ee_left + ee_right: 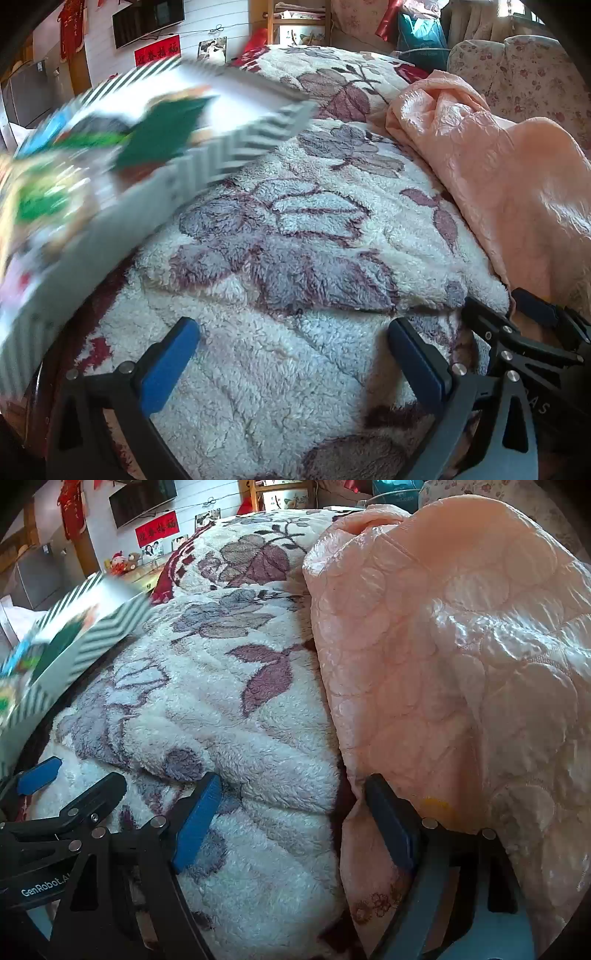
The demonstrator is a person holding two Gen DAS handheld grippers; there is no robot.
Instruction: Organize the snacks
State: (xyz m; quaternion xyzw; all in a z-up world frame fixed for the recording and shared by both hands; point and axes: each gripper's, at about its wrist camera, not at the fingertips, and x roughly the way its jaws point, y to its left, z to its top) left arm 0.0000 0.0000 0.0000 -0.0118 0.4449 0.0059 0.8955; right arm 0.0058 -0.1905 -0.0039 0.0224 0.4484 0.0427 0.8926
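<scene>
Bed scene. Fleece blanket [295, 240] with purple leaf print covers most of the surface; pink quilt [480, 177] is bunched along its right side.

Left gripper [291, 350]: jaws spread wide, nothing between them, only blanket below. Blue pads [170, 365] face inward.

Right gripper [291, 812]: jaws likewise apart and empty, straddling the seam where blanket [207, 701] meets quilt [443, 664]. Its right finger lies against the quilt edge; left pad [197, 819] is over fleece.

Box [122, 177], striped black and white on the rim, sits at far left on the blanket, tilted in view and blurred. Snack packets [48, 184] show inside it: one dark green, others green, blue and yellow; print unreadable. From the right wrist view the box [62, 653] is at the left edge, well apart from that gripper.

Left gripper's blue fingertip [38, 775] shows low left in the right view, so the two tools are side by side.

Background: wall TV [147, 18], red banner [157, 53] beneath it, photos beside.
</scene>
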